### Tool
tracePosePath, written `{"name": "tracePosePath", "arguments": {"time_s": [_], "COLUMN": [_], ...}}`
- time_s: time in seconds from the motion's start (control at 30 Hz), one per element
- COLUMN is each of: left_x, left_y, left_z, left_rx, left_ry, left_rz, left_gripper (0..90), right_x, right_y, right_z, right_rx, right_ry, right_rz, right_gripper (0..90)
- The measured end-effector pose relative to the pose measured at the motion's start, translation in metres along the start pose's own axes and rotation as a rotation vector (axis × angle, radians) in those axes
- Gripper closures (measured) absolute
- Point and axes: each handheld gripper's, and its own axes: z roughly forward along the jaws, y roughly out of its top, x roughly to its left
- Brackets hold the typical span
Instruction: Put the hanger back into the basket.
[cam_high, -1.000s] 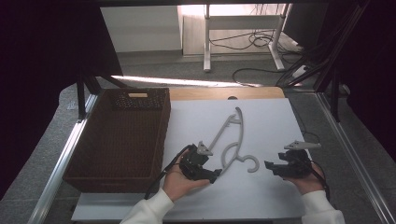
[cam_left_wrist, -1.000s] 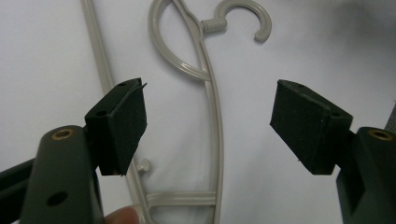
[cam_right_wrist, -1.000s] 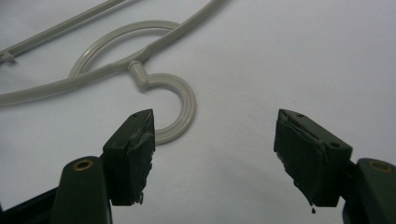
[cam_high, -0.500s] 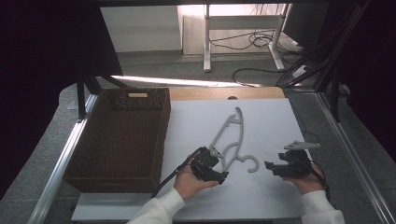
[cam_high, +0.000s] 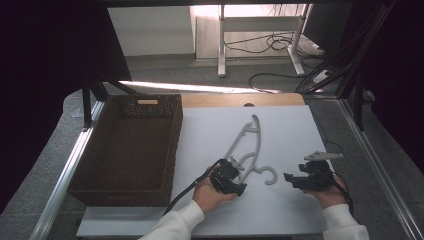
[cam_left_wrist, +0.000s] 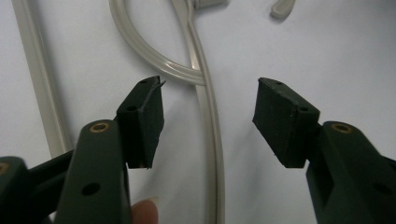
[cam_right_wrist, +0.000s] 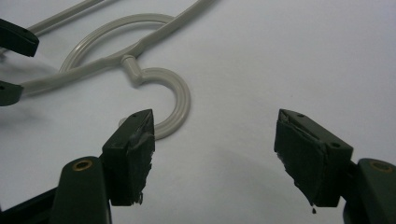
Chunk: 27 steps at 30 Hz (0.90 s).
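A pale hanger (cam_high: 248, 147) lies flat on the white table (cam_high: 290, 130), just right of the brown wicker basket (cam_high: 130, 150), with its hook (cam_high: 270, 175) at the end nearest the person.

The left gripper (cam_high: 231, 181) sits at the near end of the hanger, left of the hook, close above the table. In the left gripper view (cam_left_wrist: 208, 116) its jaws are spread, and they have just been closing (they are narrower than a moment ago). One thin bar of the hanger (cam_left_wrist: 209, 135) runs up between the two pads (cam_left_wrist: 144, 116) without touching either, so nothing is pinched yet. A fingertip of the hand holding it shows at the bottom edge.

The right gripper (cam_high: 295, 179) rests low over the table to the right of the hook, apart from the hanger. In the right gripper view (cam_right_wrist: 215, 154) its jaws stand wide apart with only bare table between them; the hook (cam_right_wrist: 180, 100) curves just beyond its left pad (cam_right_wrist: 133, 149), and the left gripper's jaw tips show at the far left edge, on either side of a hanger bar.

The basket is well left of both grippers.
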Motion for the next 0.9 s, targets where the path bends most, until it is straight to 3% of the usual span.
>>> {"name": "tracePosePath", "arguments": {"time_s": [0.53, 0.9], "left_x": [-0.004, -0.004], "left_y": [0.0, 0.003], "left_z": [0.015, 0.015], "left_rx": [0.054, 0.073], "left_ry": [0.046, 0.026], "left_rz": [0.014, -0.001], "left_gripper": [56.7, 75.8], "right_x": [-0.001, -0.002], "right_y": [0.0, 0.0], "right_z": [-0.001, -0.001], "right_rx": [0.0, 0.0], "right_ry": [-0.004, -0.006], "right_rz": [0.006, 0.008], "right_gripper": [29.4, 29.3]}}
